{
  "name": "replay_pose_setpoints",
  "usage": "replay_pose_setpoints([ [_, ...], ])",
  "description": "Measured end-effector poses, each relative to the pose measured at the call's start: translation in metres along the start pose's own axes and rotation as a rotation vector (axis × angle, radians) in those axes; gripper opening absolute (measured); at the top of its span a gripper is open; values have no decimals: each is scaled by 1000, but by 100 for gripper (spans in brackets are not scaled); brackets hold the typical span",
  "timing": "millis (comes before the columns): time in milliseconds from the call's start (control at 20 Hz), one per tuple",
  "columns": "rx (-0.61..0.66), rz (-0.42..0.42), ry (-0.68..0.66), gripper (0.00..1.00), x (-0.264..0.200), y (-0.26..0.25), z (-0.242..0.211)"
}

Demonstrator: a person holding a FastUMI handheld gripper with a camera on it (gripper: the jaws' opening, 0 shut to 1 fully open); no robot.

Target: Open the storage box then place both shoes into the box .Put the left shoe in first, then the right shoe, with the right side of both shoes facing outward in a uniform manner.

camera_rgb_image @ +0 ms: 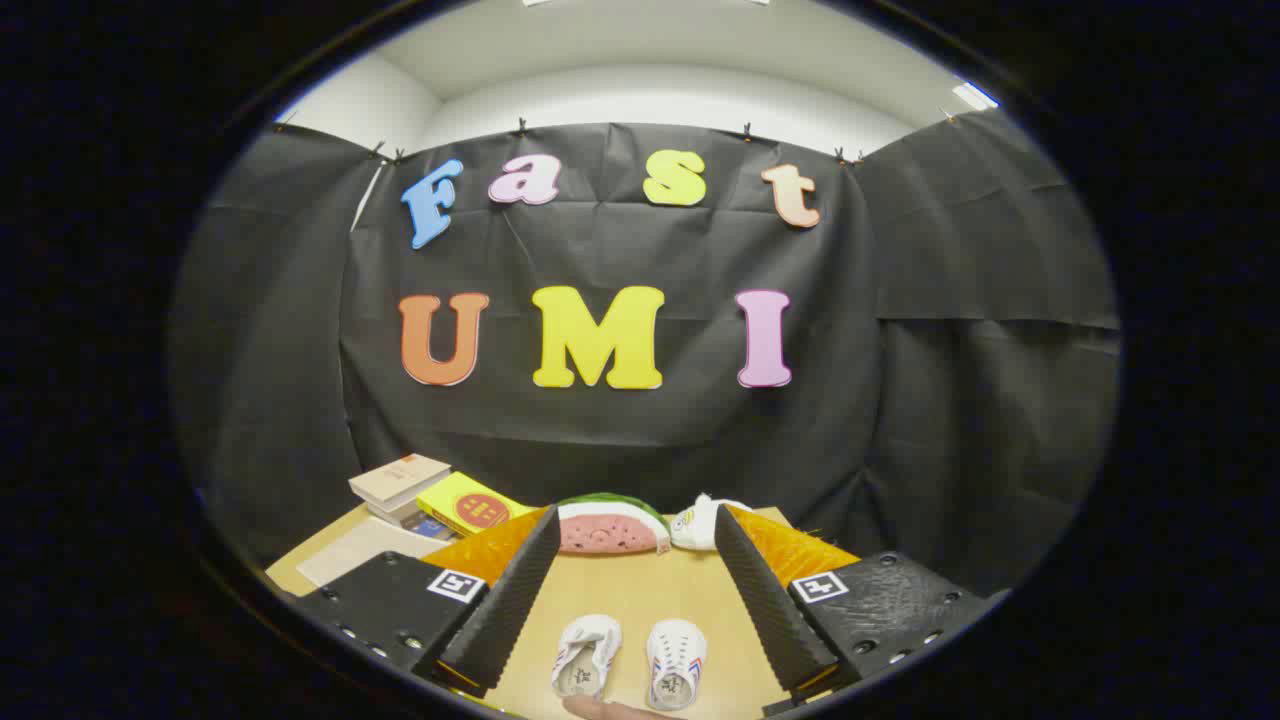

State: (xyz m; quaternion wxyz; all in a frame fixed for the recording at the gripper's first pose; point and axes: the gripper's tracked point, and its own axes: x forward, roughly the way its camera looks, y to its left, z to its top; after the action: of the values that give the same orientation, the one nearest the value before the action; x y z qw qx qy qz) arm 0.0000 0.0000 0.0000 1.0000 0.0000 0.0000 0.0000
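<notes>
Two shoes, the left-hand shoe (587, 655) and right-hand shoe (676, 664), sit side by side on the table (640, 590) between the fingers of the gripper (636, 610), which is spread wide and holds nothing. By this view, nothing is packed yet; opening the box and placing both shoes likely remain.

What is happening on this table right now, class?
A person holds the tool open above a wooden table, gripping nothing. Two small white shoes sit side by side between its fingers. Beyond them lie a watermelon slice toy and a white plush toy, with a stack of books off to the side. A fingertip shows near the shoes.
</notes>
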Motion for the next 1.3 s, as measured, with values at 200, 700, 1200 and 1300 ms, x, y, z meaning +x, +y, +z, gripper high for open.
replay_pose_setpoints([
  [200, 13, -37, 7, 95, -2, -18, -2],
  [700, 36, -32, 25, 94, 1, -23, -9],
  [1200, -25, 34, -80, 95, 19, 6, 8],
  [1300, -23, 76, -50, 95, 29, 20, -7],
])
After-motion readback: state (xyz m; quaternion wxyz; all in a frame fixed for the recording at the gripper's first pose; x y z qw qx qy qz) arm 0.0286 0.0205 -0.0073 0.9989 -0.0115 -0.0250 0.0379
